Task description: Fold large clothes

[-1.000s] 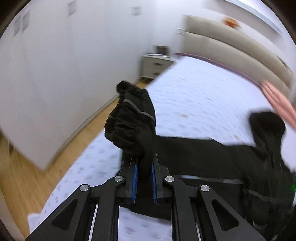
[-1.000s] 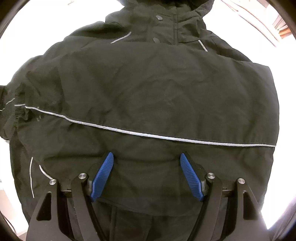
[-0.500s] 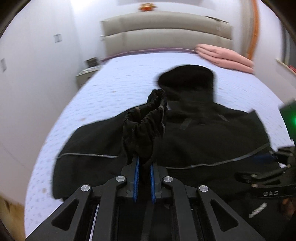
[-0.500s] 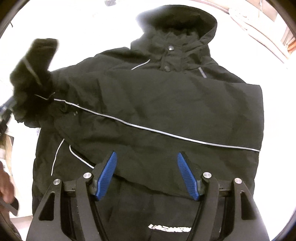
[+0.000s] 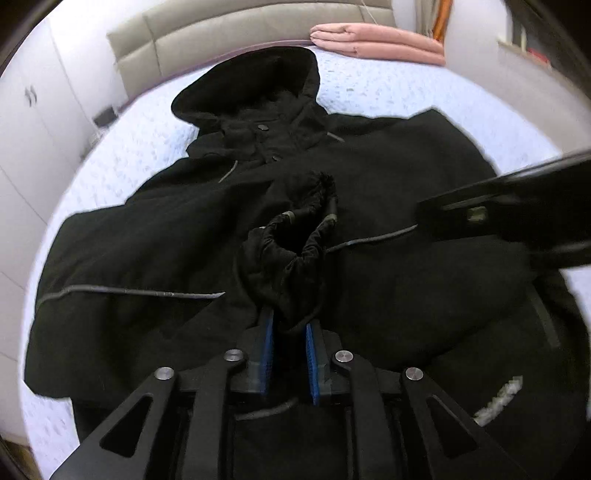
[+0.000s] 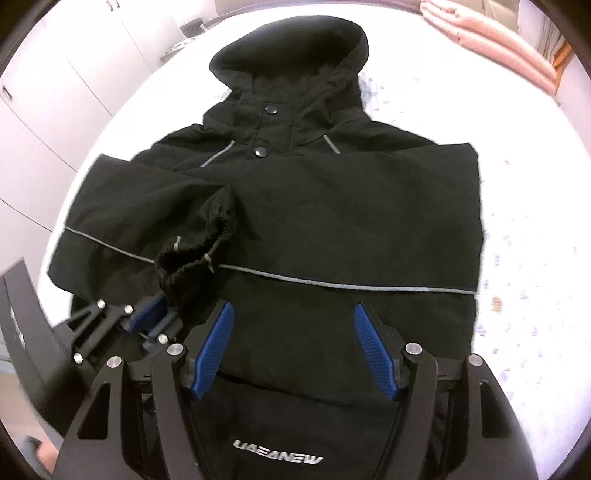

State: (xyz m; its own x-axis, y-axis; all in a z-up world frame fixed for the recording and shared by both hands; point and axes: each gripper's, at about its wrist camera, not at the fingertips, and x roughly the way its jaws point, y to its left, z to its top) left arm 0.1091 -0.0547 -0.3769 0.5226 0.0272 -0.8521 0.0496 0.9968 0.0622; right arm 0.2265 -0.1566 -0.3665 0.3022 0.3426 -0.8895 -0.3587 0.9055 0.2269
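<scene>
A black hooded jacket (image 5: 406,295) (image 6: 332,221) lies front-up on the bed with both sleeves folded across its chest. The left sleeve's elastic cuff (image 5: 291,251) (image 6: 195,254) rests at the middle of the chest. My left gripper (image 5: 290,332) (image 6: 155,314) is right at that cuff. Its jaws are opening, with the cuff's edge still between the blue pads but loose. My right gripper (image 6: 295,350) hovers open over the lower front of the jacket with nothing between its fingers; its body shows at the right edge of the left wrist view (image 5: 517,206).
The bed (image 5: 388,92) (image 6: 535,258) has a pale patterned sheet. Folded pink bedding (image 5: 376,40) (image 6: 491,44) lies at the far right near the padded headboard (image 5: 221,33). White wardrobe doors (image 5: 29,110) (image 6: 55,92) stand along the left.
My left gripper swung the sleeve in from the left edge of the bed and laid its cuff on the chest, then its jaws parted. The right gripper rose and drew back a little.
</scene>
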